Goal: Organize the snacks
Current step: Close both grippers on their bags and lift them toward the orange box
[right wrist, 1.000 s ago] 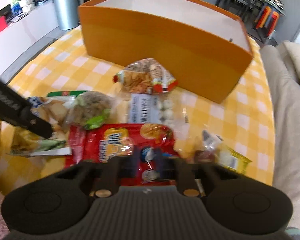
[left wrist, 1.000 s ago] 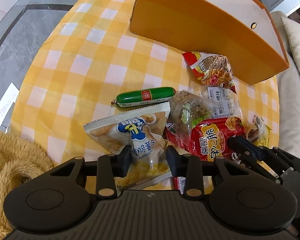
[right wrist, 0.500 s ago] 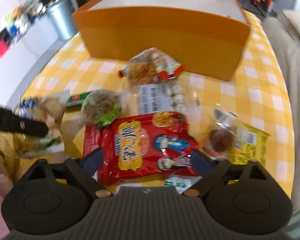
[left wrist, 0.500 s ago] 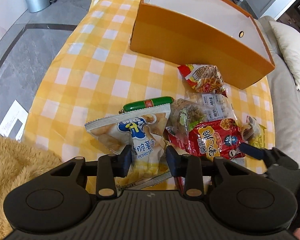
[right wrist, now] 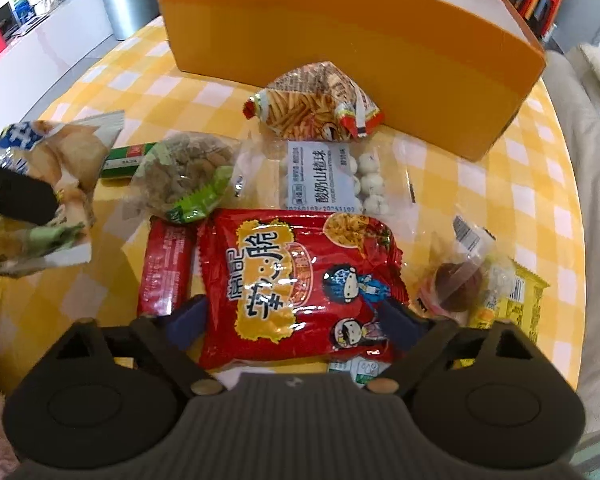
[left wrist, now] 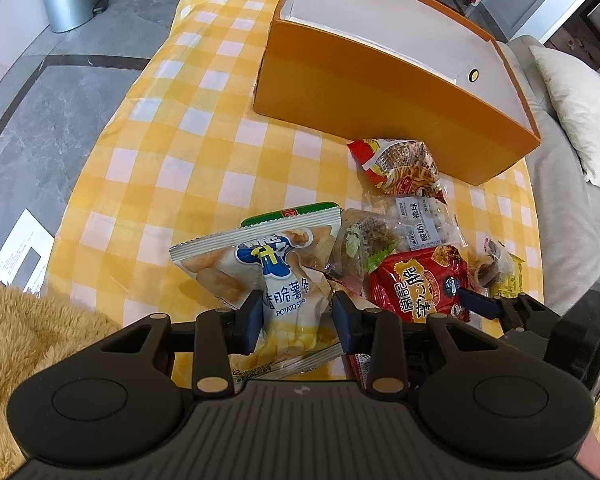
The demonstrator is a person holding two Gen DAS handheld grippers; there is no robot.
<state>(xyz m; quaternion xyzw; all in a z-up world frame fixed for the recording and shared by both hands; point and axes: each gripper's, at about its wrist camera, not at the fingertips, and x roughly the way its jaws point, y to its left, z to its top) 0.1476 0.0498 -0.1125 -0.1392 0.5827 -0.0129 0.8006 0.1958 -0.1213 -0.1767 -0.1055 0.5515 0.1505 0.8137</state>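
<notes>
My left gripper (left wrist: 296, 320) is shut on the lower half of a white-and-blue potato stick bag (left wrist: 276, 268), which leans up off the yellow checked cloth (left wrist: 172, 168). One of its black fingers (right wrist: 16, 196) shows at the left of the right wrist view, on that bag (right wrist: 52, 160). My right gripper (right wrist: 294, 320) points down over a red noodle snack bag (right wrist: 300, 280). Its jaws are closing, with a blue pad at each side edge of the flat, uncrumpled bag. An open orange box (right wrist: 340, 40) stands behind the snacks.
Around the red bag lie a green sausage (right wrist: 128, 158), a clear nut bag (right wrist: 184, 172), a pack of white balls (right wrist: 332, 176), a stick snack bag (right wrist: 316, 100), a red bar (right wrist: 164, 268) and a yellow packet (right wrist: 516, 300). Fuzzy blanket (left wrist: 28, 340) lies at the left, a sofa (left wrist: 576, 112) at the right.
My right gripper went from shut to wide open, sank over the red bag, and its jaws now stand narrower, one on each side. The left gripper kept its hold on the potato stick bag.
</notes>
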